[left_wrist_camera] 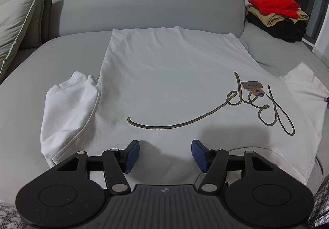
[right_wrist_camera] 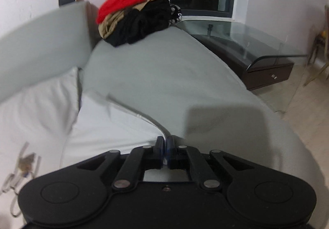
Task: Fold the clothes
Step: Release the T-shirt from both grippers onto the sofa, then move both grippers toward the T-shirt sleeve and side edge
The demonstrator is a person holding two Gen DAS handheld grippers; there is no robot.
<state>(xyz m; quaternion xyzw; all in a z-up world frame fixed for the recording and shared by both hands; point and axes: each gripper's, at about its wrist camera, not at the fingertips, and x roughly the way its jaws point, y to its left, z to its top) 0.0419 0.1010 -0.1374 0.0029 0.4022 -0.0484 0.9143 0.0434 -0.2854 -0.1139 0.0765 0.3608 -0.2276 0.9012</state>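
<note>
A white T-shirt [left_wrist_camera: 168, 77] with a gold cursive script and a small paper tag lies spread flat on the grey sofa seat [left_wrist_camera: 26, 89], sleeves out to both sides. My left gripper [left_wrist_camera: 165, 146] hovers open over the shirt's near part, its blue pads apart with only flat cloth below them. In the right wrist view the shirt's sleeve [right_wrist_camera: 115, 126] rises in a fold toward my right gripper [right_wrist_camera: 165, 142], which is shut on the sleeve's hemmed edge.
A pile of folded clothes [left_wrist_camera: 277, 15], red on tan on black, sits at the sofa's far right corner [right_wrist_camera: 135, 11]. Grey-green cushions [left_wrist_camera: 18, 19] lean at the left. A dark low glass-topped table [right_wrist_camera: 257, 60] stands on the floor right of the sofa.
</note>
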